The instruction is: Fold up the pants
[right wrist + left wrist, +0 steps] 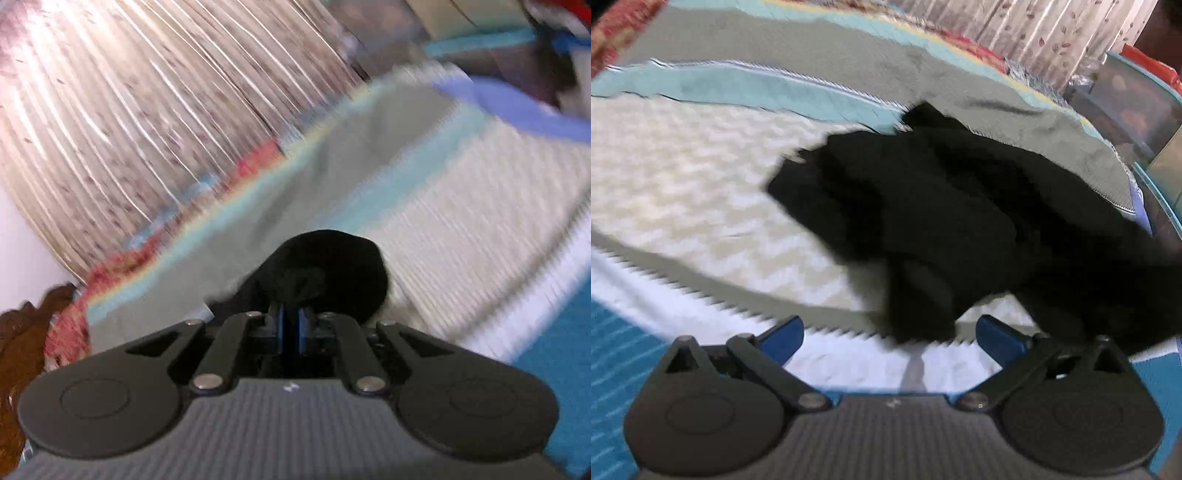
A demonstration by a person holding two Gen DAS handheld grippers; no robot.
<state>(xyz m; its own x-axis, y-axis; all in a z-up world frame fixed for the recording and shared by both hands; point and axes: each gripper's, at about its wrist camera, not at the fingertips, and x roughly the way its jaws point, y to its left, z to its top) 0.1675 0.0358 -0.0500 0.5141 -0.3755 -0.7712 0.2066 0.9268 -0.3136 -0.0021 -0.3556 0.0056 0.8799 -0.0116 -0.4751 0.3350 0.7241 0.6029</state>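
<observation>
Bed (683, 177), as I see it through both wrist cameras: covered by a bedspread (820, 48) in bands of cream, grey, light blue, white and teal. Far edge borders a patterned curtain (1034, 29). Lying directly on it: black pants (923, 206), crumpled in a heap across the cream and grey bands, towards the right edge.
</observation>
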